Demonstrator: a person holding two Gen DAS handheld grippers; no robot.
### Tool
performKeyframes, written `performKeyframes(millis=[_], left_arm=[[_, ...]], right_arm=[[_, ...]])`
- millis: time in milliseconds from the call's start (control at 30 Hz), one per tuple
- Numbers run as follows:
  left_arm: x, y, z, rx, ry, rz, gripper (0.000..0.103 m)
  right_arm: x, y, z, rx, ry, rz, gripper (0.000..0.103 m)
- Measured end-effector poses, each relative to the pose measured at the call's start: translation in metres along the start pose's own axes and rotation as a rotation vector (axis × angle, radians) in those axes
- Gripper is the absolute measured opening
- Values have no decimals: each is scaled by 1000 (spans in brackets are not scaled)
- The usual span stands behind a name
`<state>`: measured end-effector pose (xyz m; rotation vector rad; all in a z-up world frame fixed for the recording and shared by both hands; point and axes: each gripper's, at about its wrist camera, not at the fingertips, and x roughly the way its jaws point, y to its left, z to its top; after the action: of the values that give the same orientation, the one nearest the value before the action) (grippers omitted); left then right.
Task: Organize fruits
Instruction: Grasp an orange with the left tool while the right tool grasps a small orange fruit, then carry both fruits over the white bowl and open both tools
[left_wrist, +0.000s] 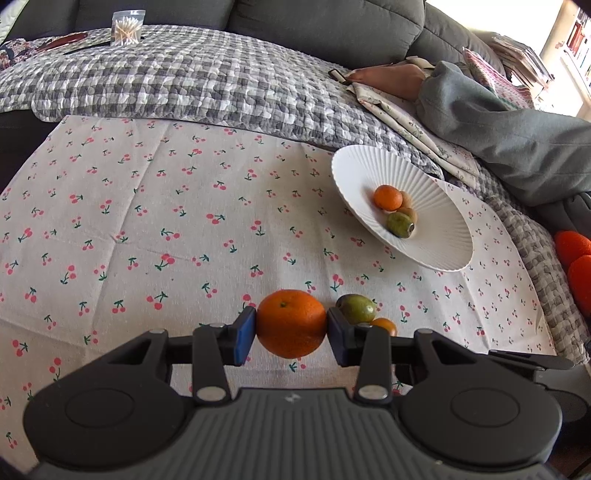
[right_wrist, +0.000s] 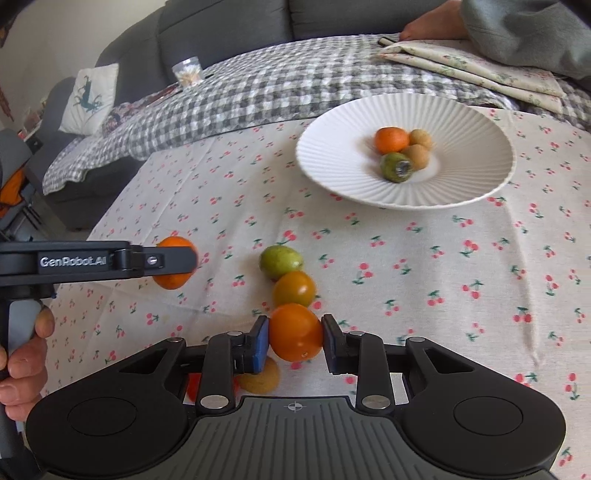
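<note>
Two grips are loaded: my left gripper (left_wrist: 291, 325) clamps an orange (left_wrist: 291, 323), my right gripper (right_wrist: 295, 334) a small orange fruit (right_wrist: 295, 332), both short of the plate (right_wrist: 480, 122). Round skins could slip free.

Grey sofa (left_wrist: 325, 22) behind a checked quilt (left_wrist: 184, 81), sunlit bookshelf (left_wrist: 580, 37) beyond.

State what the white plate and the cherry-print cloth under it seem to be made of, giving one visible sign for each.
White plate: probably glazed ceramic, as its fine radial ribs are crisp and softly shiny; moulded plastic remains possible. Cherry-print cloth: woven fabric, likely matte cotton or linen, showing fold creases and wrinkles.
</note>
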<state>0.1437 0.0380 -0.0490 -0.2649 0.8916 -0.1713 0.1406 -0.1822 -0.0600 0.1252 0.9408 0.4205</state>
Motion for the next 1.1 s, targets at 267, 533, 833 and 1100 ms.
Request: performKeyframes(millis=[267,533,833,1100], left_arm=[[-3,-4,6,20,-22,0,40],[-3,-14,13,44,-45,-9,40],[0,-28,30,65,-78,-18,40],[13,-51,43,99,-90,-40,40]], right_arm=[[-19,-19,7,47,-35,-15,29],[-37,-37,18,97,-85,-27,29],[-56,-58,32,143,-147,-57,29],[-60,-83,46,198,-181,-83,29]])
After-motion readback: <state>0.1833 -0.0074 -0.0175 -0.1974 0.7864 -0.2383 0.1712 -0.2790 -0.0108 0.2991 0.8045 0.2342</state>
